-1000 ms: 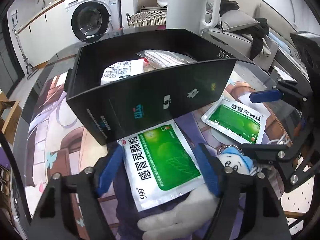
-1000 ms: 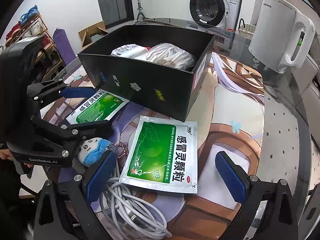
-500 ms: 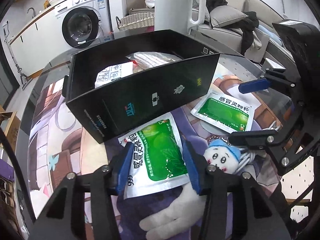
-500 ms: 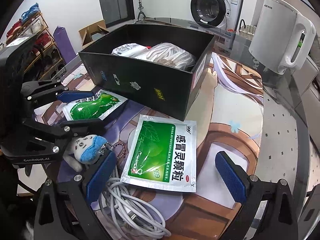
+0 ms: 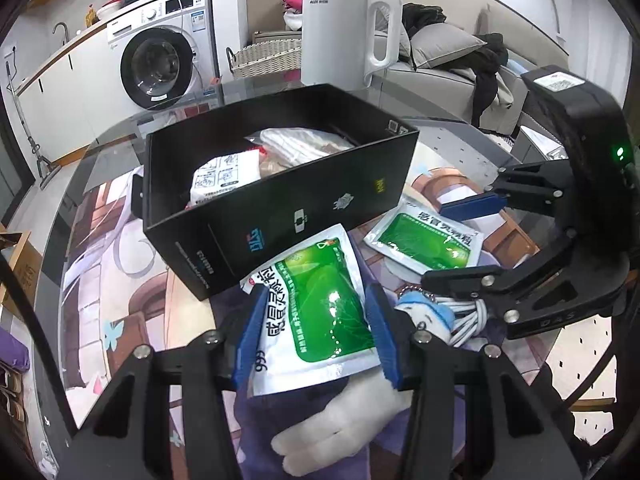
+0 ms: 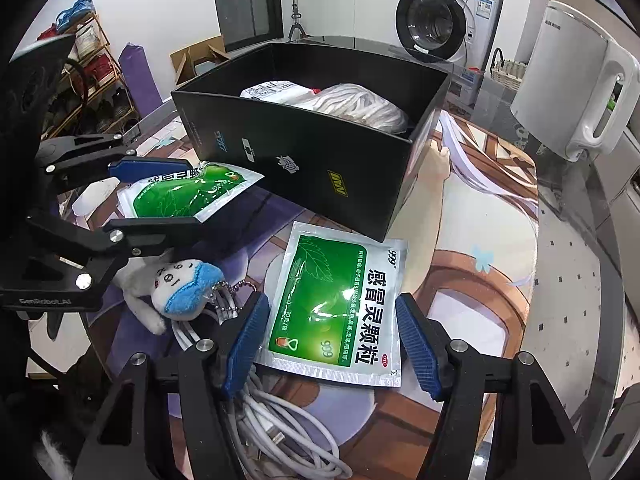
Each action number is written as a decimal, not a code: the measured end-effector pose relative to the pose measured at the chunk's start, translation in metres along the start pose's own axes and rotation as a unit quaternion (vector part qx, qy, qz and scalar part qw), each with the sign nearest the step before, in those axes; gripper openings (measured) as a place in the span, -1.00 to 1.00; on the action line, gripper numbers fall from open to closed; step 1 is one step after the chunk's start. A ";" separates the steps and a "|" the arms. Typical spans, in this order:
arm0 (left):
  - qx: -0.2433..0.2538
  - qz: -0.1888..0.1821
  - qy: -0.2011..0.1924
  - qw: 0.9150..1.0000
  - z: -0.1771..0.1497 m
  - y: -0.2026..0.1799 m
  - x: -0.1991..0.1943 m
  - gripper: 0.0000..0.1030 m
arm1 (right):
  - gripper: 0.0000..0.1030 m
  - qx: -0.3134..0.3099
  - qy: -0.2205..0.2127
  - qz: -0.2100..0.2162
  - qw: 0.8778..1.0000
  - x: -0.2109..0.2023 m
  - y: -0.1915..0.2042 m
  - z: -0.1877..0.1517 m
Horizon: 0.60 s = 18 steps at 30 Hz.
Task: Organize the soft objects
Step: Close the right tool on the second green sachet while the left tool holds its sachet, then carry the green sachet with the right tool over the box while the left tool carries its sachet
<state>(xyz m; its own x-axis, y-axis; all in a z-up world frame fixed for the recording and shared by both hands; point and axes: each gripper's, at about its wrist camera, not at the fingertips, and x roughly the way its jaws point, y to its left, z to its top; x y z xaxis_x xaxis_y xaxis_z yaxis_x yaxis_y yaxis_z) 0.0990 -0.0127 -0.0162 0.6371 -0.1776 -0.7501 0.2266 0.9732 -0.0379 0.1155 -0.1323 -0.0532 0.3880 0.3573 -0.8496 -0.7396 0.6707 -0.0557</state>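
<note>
My left gripper (image 5: 316, 328) is shut on a green-and-silver medicine sachet (image 5: 316, 308) and holds it lifted by the black box (image 5: 304, 208); it also shows in the right wrist view (image 6: 188, 196). My right gripper (image 6: 334, 340) has its blue pads either side of a second green sachet (image 6: 340, 308) lying flat on the mat; the pads reach its edges, and I cannot tell if they press it. The box (image 6: 312, 148) holds a white packet (image 5: 224, 176) and a bag of white cords (image 6: 360, 108). A small plush keychain with a blue cap (image 6: 184, 292) lies between the grippers.
A coiled white cable (image 6: 272, 432) lies under the right gripper. A white plush limb (image 5: 340, 432) lies below the left gripper. A white kettle (image 5: 340, 32) stands behind the box. The round table's glass edge (image 6: 580, 280) curves at the right.
My left gripper closed on its sachet and lifted it off the mat toward the box. My right gripper moved forward and narrowed around the second sachet.
</note>
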 end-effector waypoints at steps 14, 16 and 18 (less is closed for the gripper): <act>0.001 -0.016 -0.035 0.999 0.006 -0.001 -0.020 -0.06 | -0.29 -0.038 -0.019 0.012 0.999 -0.015 0.001 -0.002; -0.001 -0.015 -0.041 0.999 0.008 0.001 -0.024 -0.06 | -0.29 -0.036 -0.027 0.018 0.999 -0.022 -0.001 -0.003; -0.003 -0.014 -0.047 0.999 0.009 0.002 -0.028 -0.06 | -0.29 -0.035 -0.034 0.022 0.999 -0.030 -0.002 -0.003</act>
<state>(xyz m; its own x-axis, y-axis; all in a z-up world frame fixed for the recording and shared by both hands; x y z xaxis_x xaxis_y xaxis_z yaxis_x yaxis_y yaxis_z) 0.0885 -0.0072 0.0104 0.6963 -0.2174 -0.6840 0.2408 0.9685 -0.0628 0.1040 -0.1466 -0.0295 0.3895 0.4305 -0.8142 -0.7924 0.6072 -0.0581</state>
